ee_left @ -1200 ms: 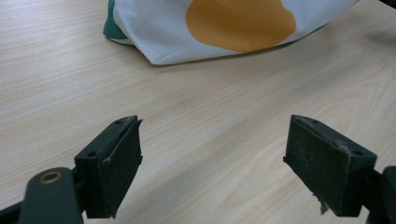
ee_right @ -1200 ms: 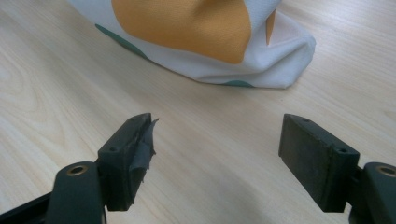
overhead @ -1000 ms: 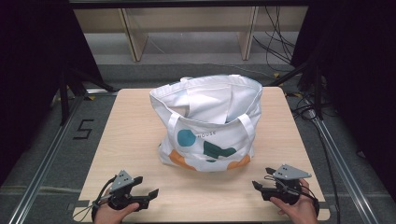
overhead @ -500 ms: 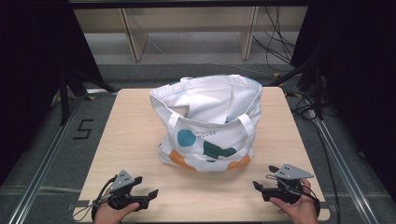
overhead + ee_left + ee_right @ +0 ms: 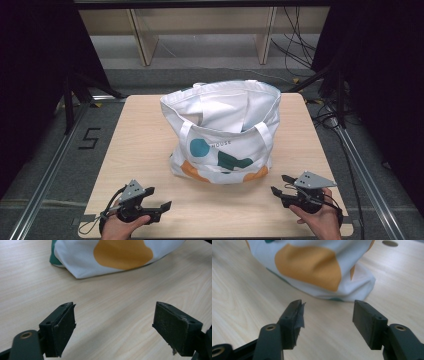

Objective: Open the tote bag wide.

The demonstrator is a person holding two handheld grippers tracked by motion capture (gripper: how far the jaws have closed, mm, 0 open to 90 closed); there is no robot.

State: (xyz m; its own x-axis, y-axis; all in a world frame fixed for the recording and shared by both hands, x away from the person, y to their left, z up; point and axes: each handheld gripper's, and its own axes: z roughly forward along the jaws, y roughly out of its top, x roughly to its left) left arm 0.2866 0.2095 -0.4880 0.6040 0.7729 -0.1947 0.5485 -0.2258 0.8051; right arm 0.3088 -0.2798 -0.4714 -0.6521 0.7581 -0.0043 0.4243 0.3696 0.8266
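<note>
Bag (image 5: 225,135) stands at desk (image 5: 140,150) centre, about 1 o'clock from left tongs (image 5: 160,209) and 11 o'clock from right tongs (image 5: 281,184), which are nearer; both are apart, empty, the right having just narrowed.

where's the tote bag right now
In the high view the tote bag stands open in the middle of the table, beyond both grippers and touching neither.

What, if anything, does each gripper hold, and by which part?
Nothing. The left gripper and right gripper both stand open over bare table, short of the tote bag.
</note>
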